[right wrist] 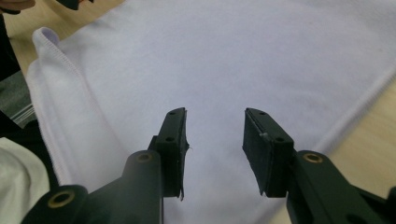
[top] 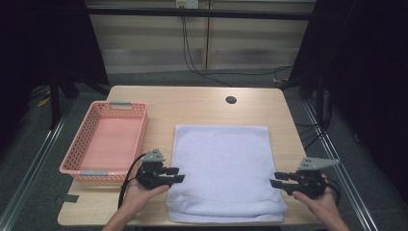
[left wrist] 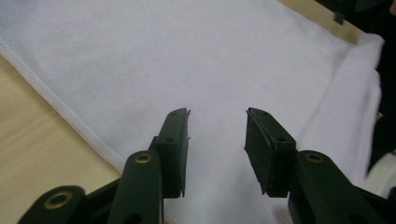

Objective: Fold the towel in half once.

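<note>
**Folded white towel, both grippers poised at its near corners**

High view: a white towel (top: 222, 168) lies folded flat on the wooden table (top: 192, 103), its doubled fold along the near edge; a pink basket (top: 84, 161) sits just beside it on the left. The left gripper (top: 177, 175) hovers at the towel's near left edge, the right gripper (top: 275, 180) at the near right edge, each pointing inward. The cloth looks soft, light and limp; it would likely sag and slide between layers, so the hemmed corners seem the surest places to pinch.

Left gripper view: the jaws stand moderately apart over the towel, with cloth visible in the gap; they grip nothing. The stitched hem (left wrist: 56, 105) runs to the left.

Right gripper view: the jaws gape about as wide, empty, above the towel; its rolled fold (right wrist: 51, 51) lies to the left.
</note>
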Motion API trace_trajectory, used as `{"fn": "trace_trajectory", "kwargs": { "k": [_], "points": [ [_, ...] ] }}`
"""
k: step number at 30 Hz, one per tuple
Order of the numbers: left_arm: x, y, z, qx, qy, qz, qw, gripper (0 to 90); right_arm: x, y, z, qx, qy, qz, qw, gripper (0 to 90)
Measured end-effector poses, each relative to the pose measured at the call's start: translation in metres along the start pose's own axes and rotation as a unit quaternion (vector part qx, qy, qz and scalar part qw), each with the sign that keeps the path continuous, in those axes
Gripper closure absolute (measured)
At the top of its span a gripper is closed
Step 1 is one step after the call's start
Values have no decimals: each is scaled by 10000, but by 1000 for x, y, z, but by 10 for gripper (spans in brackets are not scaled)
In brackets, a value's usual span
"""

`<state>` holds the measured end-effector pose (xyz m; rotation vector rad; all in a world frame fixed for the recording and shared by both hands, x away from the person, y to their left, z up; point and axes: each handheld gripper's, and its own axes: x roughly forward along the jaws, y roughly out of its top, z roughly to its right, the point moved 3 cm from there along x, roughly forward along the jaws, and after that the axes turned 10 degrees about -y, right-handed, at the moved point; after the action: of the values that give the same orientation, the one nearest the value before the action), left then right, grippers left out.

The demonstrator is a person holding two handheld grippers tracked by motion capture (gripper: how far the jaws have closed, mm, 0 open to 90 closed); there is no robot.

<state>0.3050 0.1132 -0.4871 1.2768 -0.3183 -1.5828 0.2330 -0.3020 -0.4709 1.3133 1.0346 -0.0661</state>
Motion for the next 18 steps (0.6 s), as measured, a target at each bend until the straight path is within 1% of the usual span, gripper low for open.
{"fn": "trace_trajectory", "kwargs": {
  "k": [1, 2, 3, 4, 5, 6, 7, 8, 9, 10, 11, 13, 14, 15, 16, 17, 18],
  "points": [
    [5, 4, -4, 35, 29, -15, 10000, 587, 8, 5, 1, -49, 13, -23, 10000, 596],
    [10, 7, -10, -8, 25, -50, 10000, 587, 17, 9, 2, -61, 16, -71, 10000, 592],
    [15, 10, -15, -98, 27, -74, 9999, 581, 26, 13, 4, -45, 59, -138, 9999, 589],
    [20, 11, -20, -117, 115, -81, 9998, 582, 35, 17, 5, -85, 61, -192, 9998, 576],
    [25, 11, -24, -115, 145, -164, 9997, 582, 44, 20, 6, -132, 2, -241, 9996, 564],
    [28, 11, -27, -59, 171, -255, 9995, 581, 53, 23, 8, -138, -18, -333, 9993, 559],
    [31, 10, -30, -32, 240, -292, 9993, 575, 61, 25, 11, -178, -68, -396, 9990, 558],
    [32, 9, -33, -59, 284, -330, 9990, 569, 68, 26, 13, -212, -131, -434, 9987, 557],
    [33, 8, -35, -40, 329, -395, 9987, 569, 74, 27, 17, -205, -154, -458, 9986, 556],
    [33, 7, -37, 21, 384, -454, 9982, 575, 79, 27, 19, -174, -219, -527, 9982, 558],
    [33, 5, -38, 42, 399, -408, 9984, 603, 84, 26, 21, -212, -295, -554, 9978, 565],
    [32, 3, -40, 123, 471, -391, 9981, 661, 91, 22, 21, -390, -397, -707, 9959, 586],
    [32, 2, -39, 146, 539, -374, 9977, 700, 92, 19, 20, -461, -455, -667, 9957, 588],
    [32, 1, -38, 138, 571, -384, 9975, 712, 91, 18, 19, -466, -497, -668, 9954, 588],
    [32, 0, -37, 117, 559, -374, 9977, 732, 90, 17, 18, -420, -536, -700, 9952, 584],
    [31, -1, -35, 127, 584, -402, 9974, 770, 90, 16, 17, -392, -501, -673, 9957, 582],
    [31, -2, -34, 180, 566, -382, 9975, 792, 88, 15, 15, -403, -501, -703, 9954, 588]
  ]
}}
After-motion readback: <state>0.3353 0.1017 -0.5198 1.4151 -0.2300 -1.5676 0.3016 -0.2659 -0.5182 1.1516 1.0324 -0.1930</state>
